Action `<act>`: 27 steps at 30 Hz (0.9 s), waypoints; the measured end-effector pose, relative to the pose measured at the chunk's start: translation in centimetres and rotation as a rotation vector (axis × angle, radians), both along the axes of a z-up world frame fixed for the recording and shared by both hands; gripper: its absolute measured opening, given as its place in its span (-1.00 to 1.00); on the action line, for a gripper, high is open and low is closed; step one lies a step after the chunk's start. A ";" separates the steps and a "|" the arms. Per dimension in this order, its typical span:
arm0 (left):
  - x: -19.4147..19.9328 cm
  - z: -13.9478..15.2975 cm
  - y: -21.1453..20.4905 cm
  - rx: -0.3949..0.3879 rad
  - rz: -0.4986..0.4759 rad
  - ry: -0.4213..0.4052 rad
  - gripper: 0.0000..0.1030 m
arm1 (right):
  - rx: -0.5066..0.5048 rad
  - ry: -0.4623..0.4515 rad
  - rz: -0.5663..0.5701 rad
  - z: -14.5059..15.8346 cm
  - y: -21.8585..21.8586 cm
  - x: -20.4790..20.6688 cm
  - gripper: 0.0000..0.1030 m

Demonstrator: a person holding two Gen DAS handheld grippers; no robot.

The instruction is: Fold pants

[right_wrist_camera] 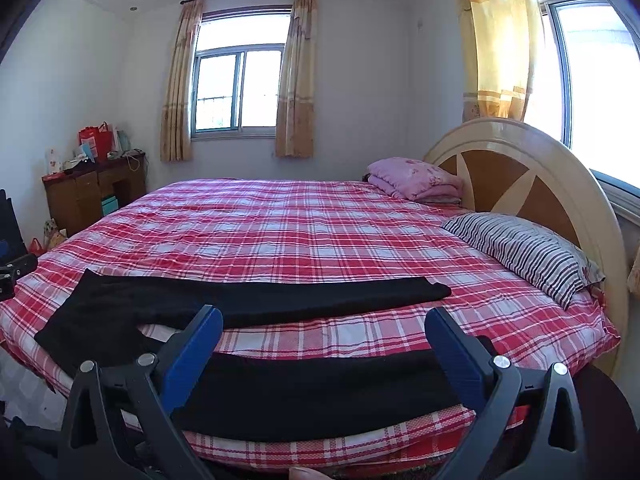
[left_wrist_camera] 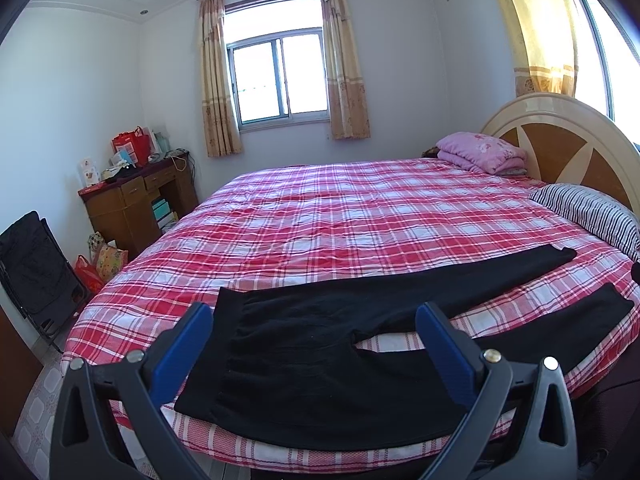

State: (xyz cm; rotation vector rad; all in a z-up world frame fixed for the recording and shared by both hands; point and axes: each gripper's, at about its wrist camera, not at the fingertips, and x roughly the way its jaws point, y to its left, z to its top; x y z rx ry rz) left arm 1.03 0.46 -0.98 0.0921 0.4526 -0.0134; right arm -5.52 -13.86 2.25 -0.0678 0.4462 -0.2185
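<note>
- The bed is the largest thing; it has a red and white plaid cover and a round headboard at the right.
- The black pants lie flat on the near side of the bed, unfolded. The waist is at the left and the two legs spread to the right, with a strip of plaid cover between them.
- The near leg runs along the edge of the bed; the far leg lies further in.
- The left hand-held gripper hovers in front of the waist part of the pants. Its blue fingers are spread wide and hold nothing.
- The right hand-held gripper hovers in front of the near leg, also wide apart and empty.
- A striped pillow lies near the headboard, and a folded pink blanket lies behind it.
- A brown worktop with bags and boxes stands by the left wall.
</note>
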 end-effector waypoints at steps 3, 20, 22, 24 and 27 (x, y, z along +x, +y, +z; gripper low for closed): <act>0.0 -0.1 -0.1 0.003 -0.002 0.003 1.00 | 0.007 0.002 -0.004 -0.1 -0.2 0.0 0.98; 0.1 -0.3 -0.1 0.007 -0.006 0.010 1.00 | 0.001 0.017 -0.004 -0.2 -0.2 0.3 0.98; 0.1 -0.3 -0.1 0.006 -0.006 0.010 1.00 | -0.001 0.018 -0.005 -0.3 -0.1 0.3 0.98; 0.1 -0.3 -0.2 0.008 -0.006 0.011 1.00 | -0.002 0.018 -0.005 -0.3 -0.1 0.3 0.98; 0.2 -0.4 -0.3 0.009 -0.005 0.013 1.00 | -0.002 0.019 -0.006 -0.4 -0.2 0.4 0.98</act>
